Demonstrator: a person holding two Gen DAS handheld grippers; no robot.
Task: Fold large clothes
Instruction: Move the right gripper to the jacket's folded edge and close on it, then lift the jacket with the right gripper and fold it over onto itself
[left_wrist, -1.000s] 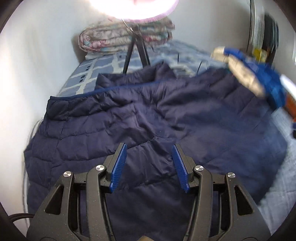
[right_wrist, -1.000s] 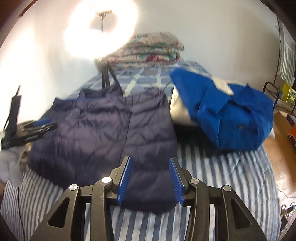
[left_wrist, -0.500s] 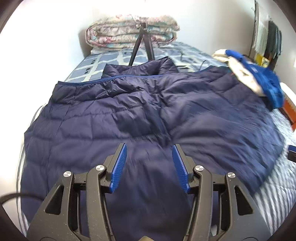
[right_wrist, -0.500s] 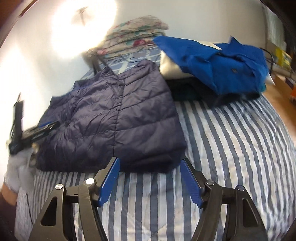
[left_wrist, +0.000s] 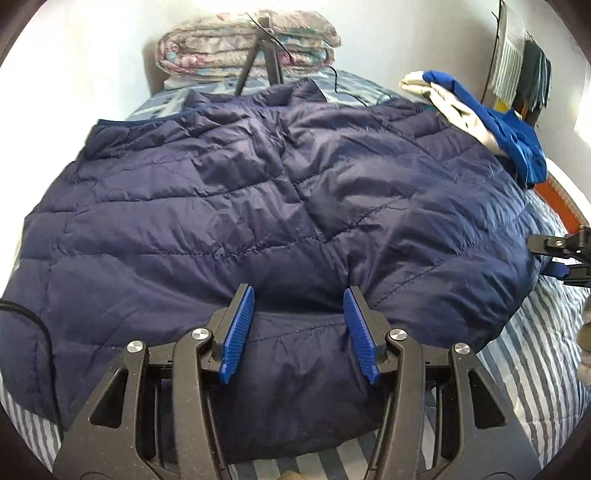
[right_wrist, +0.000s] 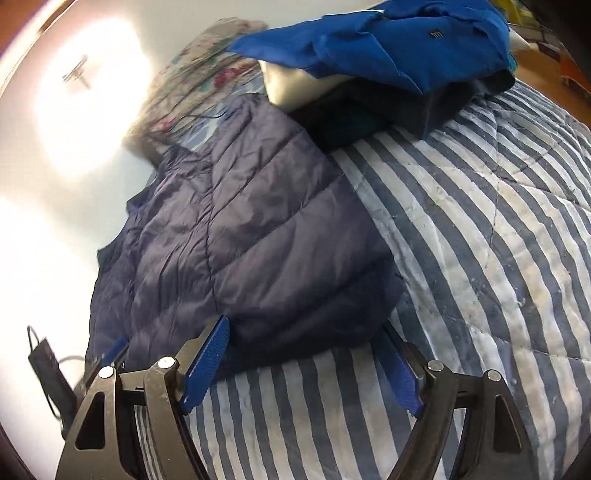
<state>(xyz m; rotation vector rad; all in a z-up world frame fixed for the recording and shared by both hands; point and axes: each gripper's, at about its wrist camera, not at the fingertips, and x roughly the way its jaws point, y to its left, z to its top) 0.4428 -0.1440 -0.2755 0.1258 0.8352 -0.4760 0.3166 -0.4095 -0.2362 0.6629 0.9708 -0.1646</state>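
A navy quilted puffer jacket (left_wrist: 258, 206) lies spread on a blue-and-white striped bed (right_wrist: 480, 258). My left gripper (left_wrist: 298, 301) is open, low over the jacket's near hem, with the fabric between and under its blue pads. In the right wrist view the jacket (right_wrist: 251, 229) lies ahead and left. My right gripper (right_wrist: 308, 332) is open wide, its fingers straddling the jacket's near right corner just above the bedcover. The right gripper's tip also shows at the right edge of the left wrist view (left_wrist: 561, 254).
A pile of clothes topped by a bright blue garment (right_wrist: 388, 40) sits at the jacket's far right, also in the left wrist view (left_wrist: 491, 122). Folded floral quilts (left_wrist: 243, 48) and a tripod (left_wrist: 264, 55) stand at the headboard. A bright ring light (right_wrist: 88, 107) glares left.
Both grippers have dropped lower and closer to the jacket's near edge. The right gripper has opened wider and tilted, now reaching the jacket's corner.
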